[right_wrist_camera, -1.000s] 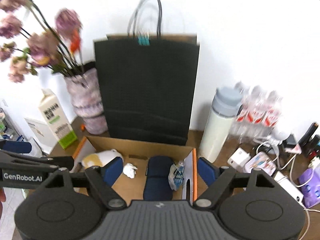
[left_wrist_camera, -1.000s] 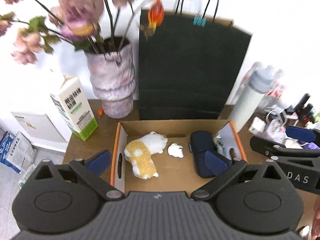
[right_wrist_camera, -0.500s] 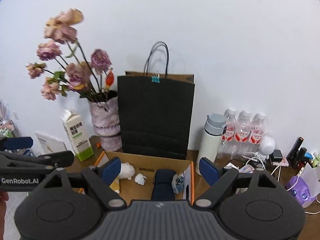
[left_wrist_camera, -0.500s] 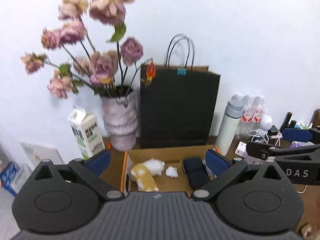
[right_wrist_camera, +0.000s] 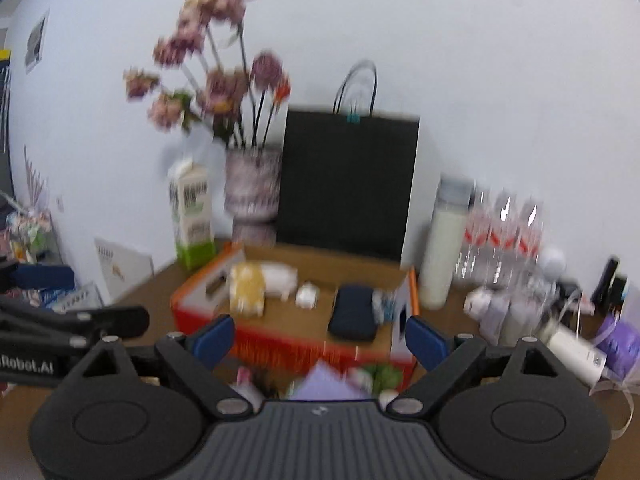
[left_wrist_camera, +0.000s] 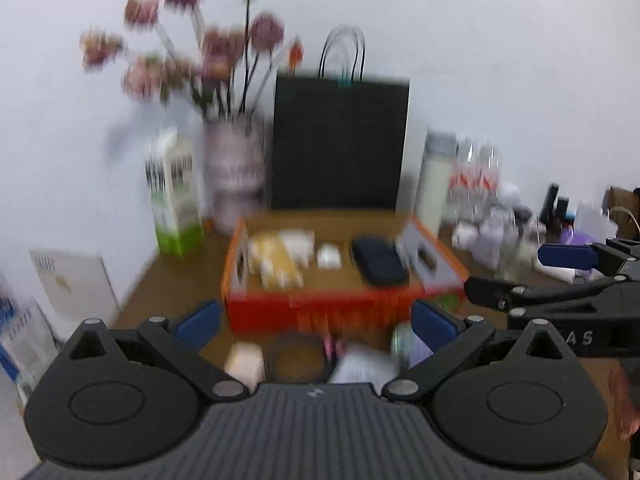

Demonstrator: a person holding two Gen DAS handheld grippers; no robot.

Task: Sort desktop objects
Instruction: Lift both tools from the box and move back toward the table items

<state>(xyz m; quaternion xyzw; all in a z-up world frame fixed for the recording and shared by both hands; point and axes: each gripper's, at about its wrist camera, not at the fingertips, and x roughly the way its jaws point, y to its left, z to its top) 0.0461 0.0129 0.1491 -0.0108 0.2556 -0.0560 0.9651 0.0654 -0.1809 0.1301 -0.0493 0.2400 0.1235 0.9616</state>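
Both grippers were drawn back from the open orange-edged cardboard box (left_wrist_camera: pixel 344 312); the right jaws had just been opening, nothing between them.

The left gripper (left_wrist_camera: pixel 316 326) and right gripper (right_wrist_camera: pixel 320 338) were held spread wide and empty; blurred small items (left_wrist_camera: pixel 360 362) were seen before the box, a dark blue pouch (right_wrist_camera: pixel 352 314) inside it, and a black paper bag (right_wrist_camera: pixel 346 184) behind.

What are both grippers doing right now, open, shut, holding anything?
Left gripper: open, nothing between its blue pads.
Right gripper: open, jaws have just been opening, nothing between them.
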